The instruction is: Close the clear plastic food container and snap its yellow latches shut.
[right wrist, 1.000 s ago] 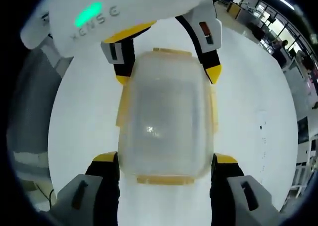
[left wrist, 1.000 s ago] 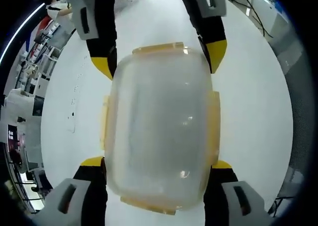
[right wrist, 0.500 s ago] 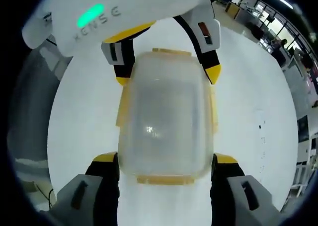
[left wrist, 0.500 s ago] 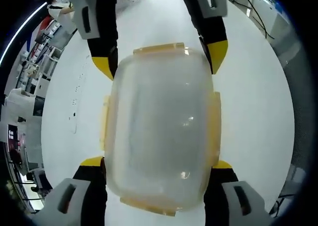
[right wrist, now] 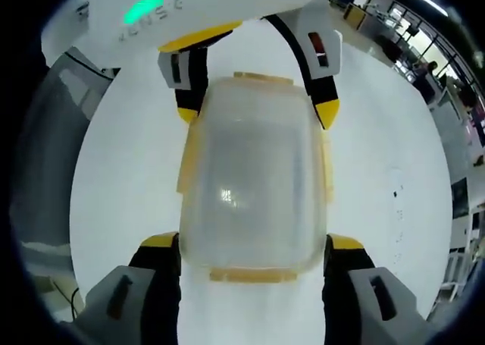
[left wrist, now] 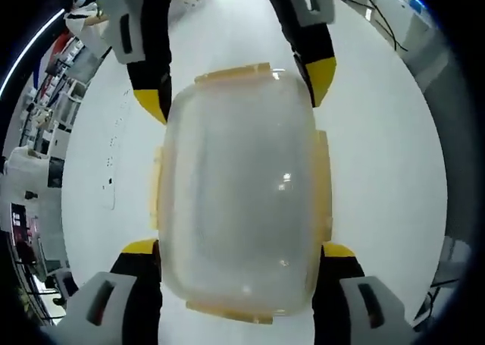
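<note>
The clear plastic container lies on the white table with its lid on, showing yellow latches along its sides and ends. In the left gripper view my left gripper holds the near end, its yellow-tipped jaws pressed on both sides. My right gripper clasps the far end the same way. In the right gripper view the container sits between my right gripper below and the left gripper above. I cannot tell whether the latches are snapped.
The white table spreads wide around the container. Cables lie at one far edge and shelving stands beyond the other. A room with desks shows past the table.
Both grippers keep their hold on the container's ends. The left gripper view has shifted slightly; the container stays in place on the table.
</note>
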The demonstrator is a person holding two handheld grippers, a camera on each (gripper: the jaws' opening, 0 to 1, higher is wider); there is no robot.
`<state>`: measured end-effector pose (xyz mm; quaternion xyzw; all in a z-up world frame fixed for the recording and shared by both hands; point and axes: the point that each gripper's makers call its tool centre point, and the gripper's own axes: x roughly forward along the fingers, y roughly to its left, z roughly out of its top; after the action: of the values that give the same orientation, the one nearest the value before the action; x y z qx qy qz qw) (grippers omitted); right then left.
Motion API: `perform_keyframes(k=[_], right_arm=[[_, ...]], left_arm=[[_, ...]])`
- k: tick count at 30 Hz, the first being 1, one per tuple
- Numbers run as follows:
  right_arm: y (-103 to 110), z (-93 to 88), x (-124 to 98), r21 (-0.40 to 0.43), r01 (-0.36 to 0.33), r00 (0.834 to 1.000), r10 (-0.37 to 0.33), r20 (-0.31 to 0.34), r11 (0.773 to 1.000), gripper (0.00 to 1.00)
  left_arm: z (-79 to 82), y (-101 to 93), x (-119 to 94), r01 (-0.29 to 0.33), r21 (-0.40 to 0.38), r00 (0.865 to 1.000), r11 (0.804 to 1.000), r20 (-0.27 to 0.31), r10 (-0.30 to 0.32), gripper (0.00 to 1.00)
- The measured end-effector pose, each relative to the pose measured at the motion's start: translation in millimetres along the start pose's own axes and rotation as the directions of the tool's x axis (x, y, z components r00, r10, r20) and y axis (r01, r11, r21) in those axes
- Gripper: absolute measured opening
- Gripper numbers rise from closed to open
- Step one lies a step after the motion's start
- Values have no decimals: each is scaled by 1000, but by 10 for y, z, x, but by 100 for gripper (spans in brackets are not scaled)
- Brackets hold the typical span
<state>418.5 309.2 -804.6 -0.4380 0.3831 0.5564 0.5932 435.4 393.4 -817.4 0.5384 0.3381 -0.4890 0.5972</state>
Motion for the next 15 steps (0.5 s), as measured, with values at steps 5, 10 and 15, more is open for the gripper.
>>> perform_keyframes(k=[5,10,15], right_arm=[[6,-15,1,-26,4,1000,-4,0,1000,75],[14,-4,-14,-24,11,999,-10,35,1000,75],[4,-7,-34,24,28,996,-29,82,999,74]], left_arm=[[59,12,-44,12,-79,997,997,78,-6,79],[58,-2,-63,2,-78,995,997,98,6,79],[100,58,-102,-19,-100,988,995,149,33,76]])
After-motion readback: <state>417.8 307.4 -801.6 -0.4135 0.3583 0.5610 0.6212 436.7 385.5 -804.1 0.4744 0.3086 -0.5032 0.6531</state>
